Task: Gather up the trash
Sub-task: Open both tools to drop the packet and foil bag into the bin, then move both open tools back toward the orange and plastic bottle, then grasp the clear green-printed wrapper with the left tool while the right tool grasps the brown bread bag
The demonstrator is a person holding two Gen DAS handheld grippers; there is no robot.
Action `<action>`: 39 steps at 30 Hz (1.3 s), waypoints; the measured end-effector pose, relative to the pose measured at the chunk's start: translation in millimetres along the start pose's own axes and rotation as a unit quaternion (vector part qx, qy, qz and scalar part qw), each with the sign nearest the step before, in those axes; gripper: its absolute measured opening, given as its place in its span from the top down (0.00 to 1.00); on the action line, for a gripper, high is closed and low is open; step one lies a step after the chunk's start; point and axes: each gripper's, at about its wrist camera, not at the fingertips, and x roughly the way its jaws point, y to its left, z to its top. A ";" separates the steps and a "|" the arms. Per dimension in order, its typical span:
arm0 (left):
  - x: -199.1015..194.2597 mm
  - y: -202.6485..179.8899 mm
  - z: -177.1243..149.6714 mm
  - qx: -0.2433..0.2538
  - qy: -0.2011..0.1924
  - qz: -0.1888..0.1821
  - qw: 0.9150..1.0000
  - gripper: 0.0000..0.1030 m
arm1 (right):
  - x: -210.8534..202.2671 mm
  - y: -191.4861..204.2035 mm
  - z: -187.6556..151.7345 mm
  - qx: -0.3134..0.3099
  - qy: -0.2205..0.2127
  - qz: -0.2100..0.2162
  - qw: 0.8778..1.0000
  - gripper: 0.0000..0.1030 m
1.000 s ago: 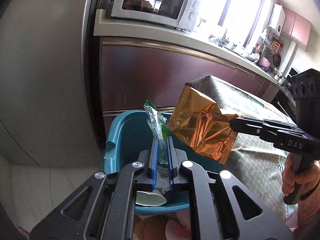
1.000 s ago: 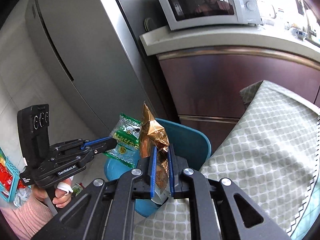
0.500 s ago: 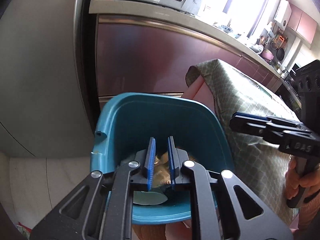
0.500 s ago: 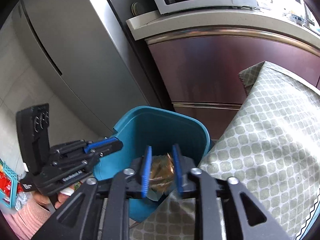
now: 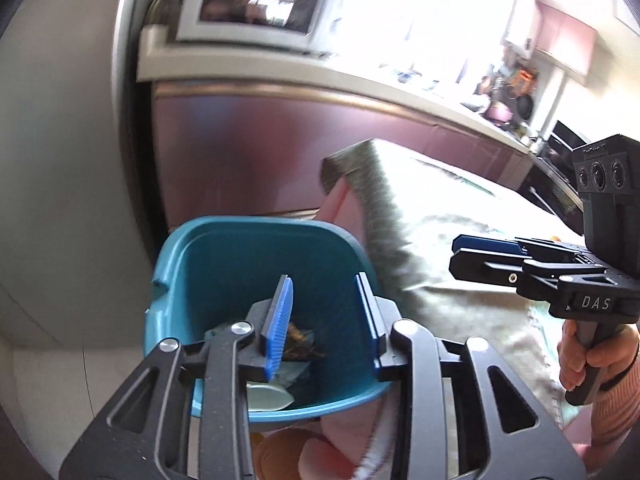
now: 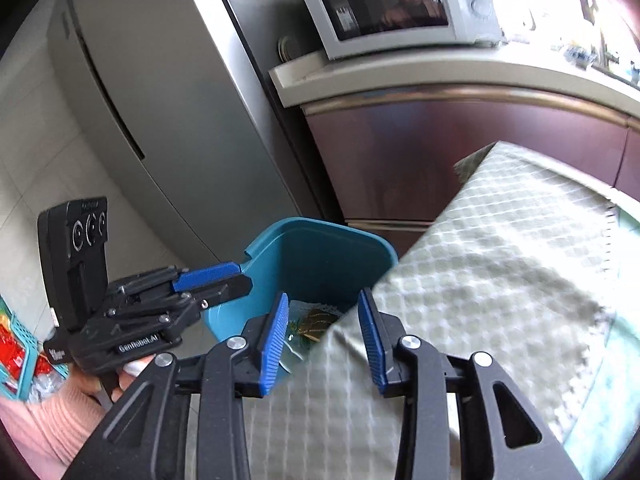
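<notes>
Your left gripper [image 5: 326, 320] and right gripper [image 6: 324, 336] are both opening with nothing between their blue pads. The gold wrapper [image 5: 298, 344] lies down in the teal bin [image 5: 256, 248] (beside other scraps), just left of the cloth-covered table [image 6: 500, 264].

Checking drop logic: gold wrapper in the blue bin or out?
In. The gold wrapper lies at the bottom of the blue bin, beyond the left claw, whose jaws are opening, empty.

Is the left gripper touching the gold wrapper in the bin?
Apart. The left wrist view shows the left gripper opening, empty, above the wrapper down in the bin.
</notes>
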 end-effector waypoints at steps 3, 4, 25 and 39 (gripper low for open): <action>-10.4 -29.1 5.5 0.028 -0.018 -0.026 0.999 0.65 | -35.0 -4.4 -9.3 -0.004 -0.025 -0.008 1.000 0.60; -11.6 -39.4 7.1 0.038 -0.021 -0.034 0.998 0.64 | -49.0 -7.0 -13.4 -0.004 -0.034 -0.013 0.999 0.60; 56.5 -268.2 -17.0 0.210 0.053 -0.171 0.961 0.62 | -262.4 -137.2 -140.1 0.130 -0.139 -0.271 0.944 0.49; 100.2 -311.7 -24.5 0.247 0.092 -0.142 0.954 0.61 | -263.1 -175.6 -173.9 0.149 -0.121 -0.301 0.934 0.42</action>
